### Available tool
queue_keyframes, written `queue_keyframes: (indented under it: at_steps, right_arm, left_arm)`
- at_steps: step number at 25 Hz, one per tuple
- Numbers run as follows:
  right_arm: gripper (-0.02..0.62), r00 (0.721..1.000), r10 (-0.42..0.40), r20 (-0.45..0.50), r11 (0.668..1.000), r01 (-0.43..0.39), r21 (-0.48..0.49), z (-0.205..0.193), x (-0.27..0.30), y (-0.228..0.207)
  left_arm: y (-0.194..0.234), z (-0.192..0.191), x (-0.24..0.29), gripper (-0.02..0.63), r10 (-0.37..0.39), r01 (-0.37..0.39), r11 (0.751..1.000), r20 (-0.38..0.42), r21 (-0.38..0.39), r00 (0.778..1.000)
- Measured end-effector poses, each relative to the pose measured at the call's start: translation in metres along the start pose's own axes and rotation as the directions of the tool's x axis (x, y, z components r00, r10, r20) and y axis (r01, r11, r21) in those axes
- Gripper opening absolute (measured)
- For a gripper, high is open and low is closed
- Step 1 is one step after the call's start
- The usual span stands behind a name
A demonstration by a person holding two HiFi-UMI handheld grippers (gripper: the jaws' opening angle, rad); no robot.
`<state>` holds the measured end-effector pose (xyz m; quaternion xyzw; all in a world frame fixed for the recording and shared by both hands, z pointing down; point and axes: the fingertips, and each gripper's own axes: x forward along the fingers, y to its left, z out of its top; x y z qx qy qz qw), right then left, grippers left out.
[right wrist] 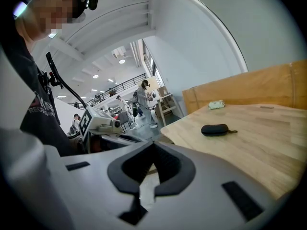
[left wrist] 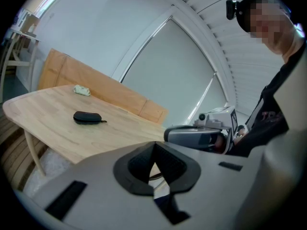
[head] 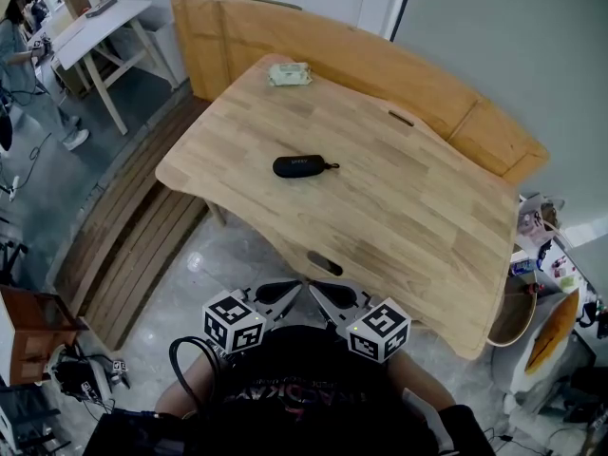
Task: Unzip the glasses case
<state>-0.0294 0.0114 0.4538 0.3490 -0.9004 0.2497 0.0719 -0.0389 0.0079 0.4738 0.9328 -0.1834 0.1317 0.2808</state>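
The black glasses case [head: 304, 166] lies zipped near the middle of the wooden table [head: 408, 226], its pull cord pointing right. Both grippers hover side by side off the table's near edge, well short of the case. My left gripper [head: 278, 294] is shut with nothing in it, and my right gripper [head: 334, 294] is shut and empty too. In the left gripper view the case [left wrist: 87, 117] sits far beyond the closed jaws [left wrist: 154, 150], with the right gripper [left wrist: 196, 135] alongside. In the right gripper view the case [right wrist: 214, 129] lies ahead to the right of the closed jaws [right wrist: 152, 148].
A pale green packet [head: 289, 74] rests at the table's far edge. Wooden boards [head: 399, 65] lean behind the table. A slatted wooden panel [head: 133, 236] lies on the floor at left, a white table [head: 95, 27] and a person stand at top left, and clutter fills the right.
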Motion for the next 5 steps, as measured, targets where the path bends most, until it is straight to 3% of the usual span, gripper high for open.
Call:
queue_keyframes:
  at_steps: [5]
  right_arm:
    - [0.012, 1.0, 0.001, -0.005, 1.0, -0.001, -0.001, 0.0032, 0.0067, -0.0052]
  left_arm:
    - [0.0071, 0.0025, 0.002, 0.011, -0.001, 0.001, 1.0, -0.003, 0.001, 1.0]
